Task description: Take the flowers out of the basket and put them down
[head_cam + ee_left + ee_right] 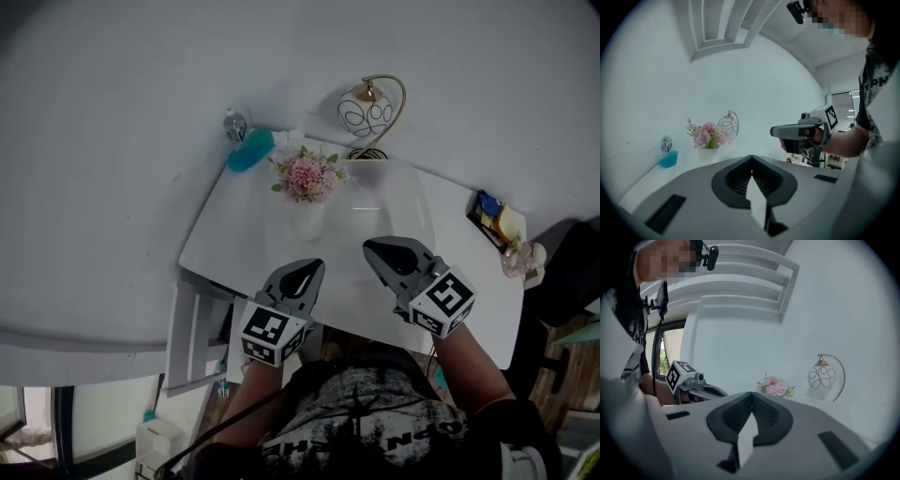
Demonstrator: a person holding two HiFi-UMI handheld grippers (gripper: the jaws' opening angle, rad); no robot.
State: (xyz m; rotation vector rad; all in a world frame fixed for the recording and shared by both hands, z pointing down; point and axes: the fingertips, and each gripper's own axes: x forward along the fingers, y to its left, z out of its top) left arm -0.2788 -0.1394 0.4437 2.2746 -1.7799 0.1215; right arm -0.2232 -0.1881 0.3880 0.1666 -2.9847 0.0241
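Mid-table: flowers (307, 176) in basket (307, 221), likely light, crushable; grip just below blooms. Left gripper (303, 274), right gripper (382, 250) closed, empty.

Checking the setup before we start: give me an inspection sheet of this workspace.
Surface: white table, no spills seen.
Job's things: pink flowers standing in a white container near the table's far edge.
Clutter: globe lamp; small can beside a teal item; small items at the right end.
Grippers: left tool and right tool both shut and empty, held over the near edge, short of the flowers.
Cables: one thin dark lead by the person's left arm; none seen on the table.
Surroundings: white wall behind the table.
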